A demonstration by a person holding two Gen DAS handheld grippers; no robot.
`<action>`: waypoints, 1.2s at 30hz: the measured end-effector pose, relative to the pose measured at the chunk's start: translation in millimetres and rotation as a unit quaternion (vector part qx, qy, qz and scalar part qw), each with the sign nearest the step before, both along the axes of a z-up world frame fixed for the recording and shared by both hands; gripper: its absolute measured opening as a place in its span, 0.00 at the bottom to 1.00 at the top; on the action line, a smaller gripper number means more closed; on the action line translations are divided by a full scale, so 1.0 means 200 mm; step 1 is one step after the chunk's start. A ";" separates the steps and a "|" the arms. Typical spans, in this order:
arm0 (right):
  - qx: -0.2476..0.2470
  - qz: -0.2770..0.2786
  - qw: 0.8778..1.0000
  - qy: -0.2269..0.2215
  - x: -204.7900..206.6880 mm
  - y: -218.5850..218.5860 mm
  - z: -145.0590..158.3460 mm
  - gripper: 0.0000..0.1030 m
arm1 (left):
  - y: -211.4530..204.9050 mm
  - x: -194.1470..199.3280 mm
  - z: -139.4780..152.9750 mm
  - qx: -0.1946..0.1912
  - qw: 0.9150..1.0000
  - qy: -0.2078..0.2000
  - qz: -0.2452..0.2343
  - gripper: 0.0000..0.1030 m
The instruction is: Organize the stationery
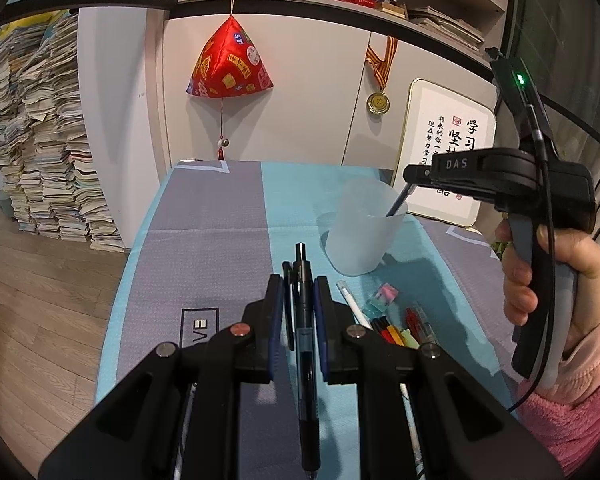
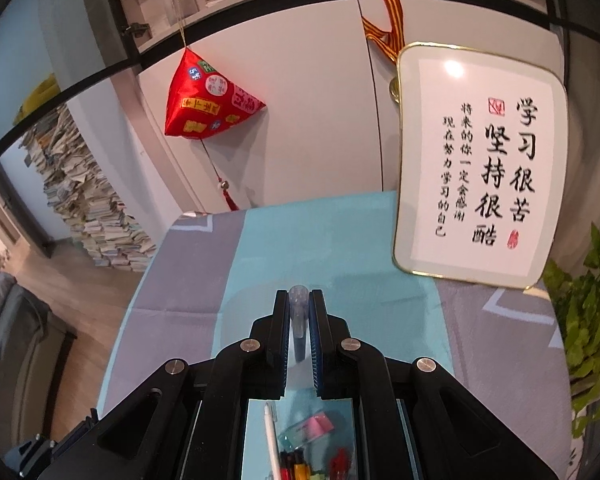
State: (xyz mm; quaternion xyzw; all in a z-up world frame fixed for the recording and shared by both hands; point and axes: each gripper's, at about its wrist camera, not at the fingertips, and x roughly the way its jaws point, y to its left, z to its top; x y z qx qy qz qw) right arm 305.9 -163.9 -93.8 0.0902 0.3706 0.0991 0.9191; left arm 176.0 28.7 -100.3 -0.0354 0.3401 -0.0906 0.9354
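Observation:
My left gripper [image 1: 299,280] is shut on a dark blue pen [image 1: 303,320] that runs lengthwise between its pads, above the tablecloth. A translucent cup [image 1: 360,236] stands just beyond it to the right. My right gripper [image 1: 411,172], held by a hand in a pink sleeve, hovers over the cup's rim. It is shut on a pen [image 1: 398,202] whose lower end dips inside the cup. In the right wrist view the right gripper [image 2: 299,295] clamps that clear-capped pen [image 2: 299,312]. A white pen [image 1: 354,304], an eraser [image 1: 382,295] and coloured markers [image 1: 394,332] lie loose near the cup.
A framed calligraphy board [image 2: 480,160] leans at the back right of the table [image 1: 204,220]. A green plant [image 2: 588,320] stands at the right edge. A red ornament [image 1: 230,64] hangs on the cabinet behind. Tall stacks of books [image 1: 44,140] fill the floor to the left.

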 end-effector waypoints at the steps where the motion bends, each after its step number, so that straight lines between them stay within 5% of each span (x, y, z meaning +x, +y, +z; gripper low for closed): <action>1: 0.001 0.000 1.000 0.001 -0.01 -0.01 0.00 0.10 | 0.00 0.00 0.01 0.000 1.000 -0.001 0.000 0.13; 20: -0.009 -0.001 0.999 -0.042 -0.52 -0.27 -0.02 0.10 | -0.18 0.00 0.14 0.015 0.999 -0.031 -0.014 0.13; 31: 0.013 -0.004 0.994 -0.112 -0.70 -0.39 -0.12 0.10 | -0.31 0.24 0.30 0.003 0.996 -0.085 -0.015 0.13; 36: 0.002 0.009 0.996 -0.091 -0.69 -0.38 -0.18 0.10 | -0.35 0.38 0.33 0.003 0.994 -0.106 0.001 0.13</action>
